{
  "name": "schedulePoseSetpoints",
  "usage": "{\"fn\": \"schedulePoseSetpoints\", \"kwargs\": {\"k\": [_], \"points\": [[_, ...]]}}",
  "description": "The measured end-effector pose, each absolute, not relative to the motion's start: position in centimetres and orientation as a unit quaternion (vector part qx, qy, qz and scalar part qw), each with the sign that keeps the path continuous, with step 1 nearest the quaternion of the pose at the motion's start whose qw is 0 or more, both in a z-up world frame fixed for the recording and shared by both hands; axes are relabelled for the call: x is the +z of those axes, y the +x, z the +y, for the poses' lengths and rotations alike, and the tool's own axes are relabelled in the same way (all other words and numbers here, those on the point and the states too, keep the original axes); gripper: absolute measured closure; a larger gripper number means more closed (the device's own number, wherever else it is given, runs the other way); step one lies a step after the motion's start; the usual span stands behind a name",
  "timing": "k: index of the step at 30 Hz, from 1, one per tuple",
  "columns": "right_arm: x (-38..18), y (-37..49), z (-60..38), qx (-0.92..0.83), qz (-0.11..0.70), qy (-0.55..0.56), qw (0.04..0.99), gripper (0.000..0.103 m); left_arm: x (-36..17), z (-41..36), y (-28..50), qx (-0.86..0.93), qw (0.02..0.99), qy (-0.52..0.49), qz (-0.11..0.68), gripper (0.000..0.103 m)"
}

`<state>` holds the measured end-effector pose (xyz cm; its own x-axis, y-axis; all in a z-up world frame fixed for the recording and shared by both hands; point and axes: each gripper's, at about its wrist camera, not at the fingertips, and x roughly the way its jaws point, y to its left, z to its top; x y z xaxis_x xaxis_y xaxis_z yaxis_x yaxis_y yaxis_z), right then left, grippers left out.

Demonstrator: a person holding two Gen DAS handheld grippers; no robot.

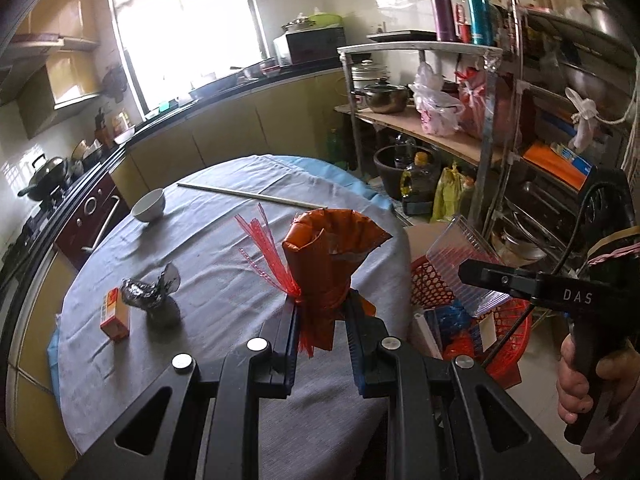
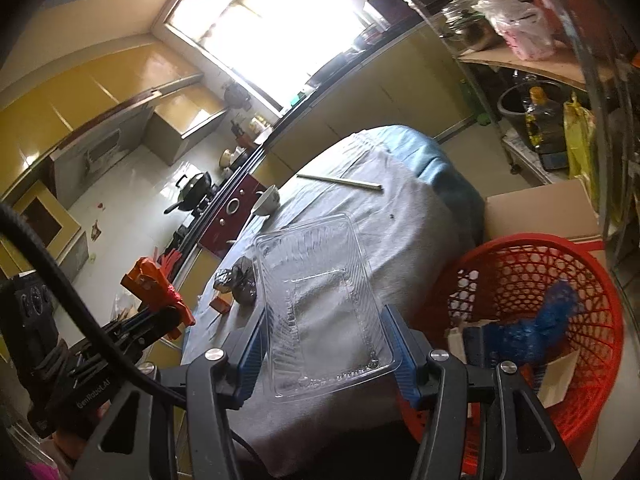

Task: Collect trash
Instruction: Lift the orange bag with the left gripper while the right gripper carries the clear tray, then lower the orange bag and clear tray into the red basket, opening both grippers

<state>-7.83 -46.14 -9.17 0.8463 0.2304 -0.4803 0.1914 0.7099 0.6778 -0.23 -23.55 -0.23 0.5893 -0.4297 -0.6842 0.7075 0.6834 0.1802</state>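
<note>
Ribbed clear plastic tray [image 2: 324, 312] clamped in right gripper [image 2: 326, 344] beside red mesh basket [image 2: 560, 264].

Right tongs [image 1: 472, 274], body as you see it from the left wrist camera: white letters "DAS", then the edge of the picture cuts them off.
Left tongs [image 2: 160, 312], body as you see it from the right wrist camera: "GenRobot.AI" in small pale print.
Small orange box [image 1: 115, 314] on your tabletop [image 1: 224, 272]: it carries print, too small to read.

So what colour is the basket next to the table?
Red, with a lattice of holes. The basket shows best in the right wrist view.
</note>
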Motion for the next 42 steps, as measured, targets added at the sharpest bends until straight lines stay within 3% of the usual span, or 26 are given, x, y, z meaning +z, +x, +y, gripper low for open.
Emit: {"fn": "schedulePoseSetpoints", "kwargs": {"k": [22, 42], "points": [[-9.8, -13.3, -51.4, -0.038, 0.247, 0.419, 0.873, 0.044, -1.3, -29.4, -2.3, -0.362, 0.844, 0.258, 0.302, 0.080], [-12.1, -17.8, -56.2, -0.100, 0.235, 0.461, 0.850, 0.043, -6.5, -34.8, -4.3, -0.458, 0.764, 0.240, 0.387, 0.080]]}}
